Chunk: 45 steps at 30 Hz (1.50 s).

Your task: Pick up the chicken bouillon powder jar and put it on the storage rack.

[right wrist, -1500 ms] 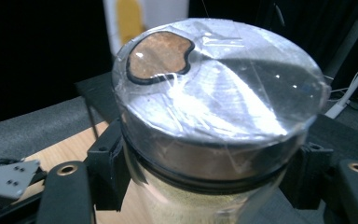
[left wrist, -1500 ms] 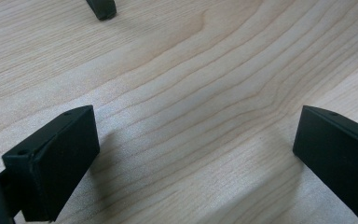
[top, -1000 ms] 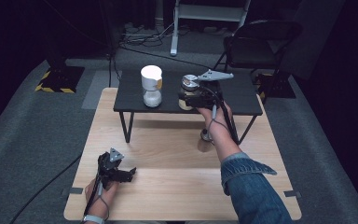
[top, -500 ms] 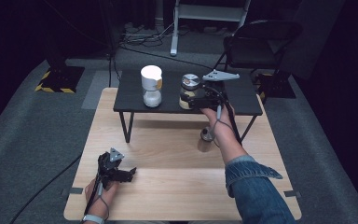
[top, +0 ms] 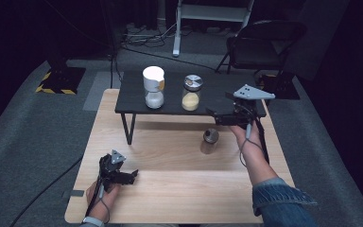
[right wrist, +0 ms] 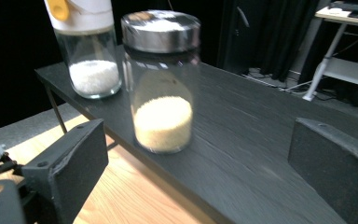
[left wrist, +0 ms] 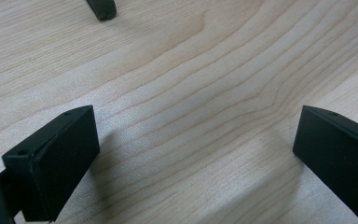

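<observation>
Resting low on the pale wood tabletop [top: 179,179], left gripper [top: 131,177] jaws wide open, empty. Right gripper [right wrist: 196,154] jaws apart, empty; upright steel-lidded glass jar of yellow grain [right wrist: 162,79] stands ahead between them, untouched, on the raised black shelf [right wrist: 261,154]. White-capped glass jar [right wrist: 87,46] beyond, left. Small metal-topped jar [top: 210,140] stands beside the right gripper on the wood tabletop.

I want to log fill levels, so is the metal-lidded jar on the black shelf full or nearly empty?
Partly filled: the metal-lidded jar stands upright on the black shelf, yellowish grains filling about its lower third, clear glass above.

Black shelf [top: 217,101]; pale wood table [top: 179,189]; yellow-grain jar [right wrist: 162,84], silver lid.
</observation>
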Tool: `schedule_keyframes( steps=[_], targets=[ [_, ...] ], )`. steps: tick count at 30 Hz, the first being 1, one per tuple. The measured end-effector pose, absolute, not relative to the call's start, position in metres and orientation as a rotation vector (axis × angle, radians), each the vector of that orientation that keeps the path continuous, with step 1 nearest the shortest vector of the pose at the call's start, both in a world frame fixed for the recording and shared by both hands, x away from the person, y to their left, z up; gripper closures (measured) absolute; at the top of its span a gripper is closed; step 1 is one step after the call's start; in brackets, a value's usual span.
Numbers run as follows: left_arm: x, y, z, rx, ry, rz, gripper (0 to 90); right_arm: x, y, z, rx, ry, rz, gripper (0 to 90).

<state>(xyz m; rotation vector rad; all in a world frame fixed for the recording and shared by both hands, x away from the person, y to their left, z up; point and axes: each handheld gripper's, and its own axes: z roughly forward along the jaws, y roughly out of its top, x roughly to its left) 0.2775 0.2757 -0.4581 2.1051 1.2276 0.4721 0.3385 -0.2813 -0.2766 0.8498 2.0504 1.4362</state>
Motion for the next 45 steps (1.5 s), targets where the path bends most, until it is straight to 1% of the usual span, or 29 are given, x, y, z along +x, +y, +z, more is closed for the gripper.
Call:
schedule_keyframes(
  steps=[6,11,21,33,45],
  targets=[
    [0.277,0.276,-0.458,2.105,1.228,0.472,0.3,0.321,-0.305,-0.281,0.875,2.022,1.436,4.6],
    [0.278,0.276,-0.458,2.105,1.228,0.472,0.3,0.310,-0.322,-0.291,0.909,1.985,1.454,4.6],
    [0.278,0.276,-0.458,2.105,1.227,0.472,0.3,0.302,-0.329,-0.306,0.917,2.015,1.416,3.9],
    [0.278,0.276,-0.458,2.105,1.228,0.472,0.3,0.290,-0.330,-0.350,0.963,2.081,1.322,1.6],
    [0.278,0.276,-0.458,2.105,1.228,0.472,0.3,0.285,-0.328,-0.399,0.995,2.163,1.261,1.5]
  ],
)
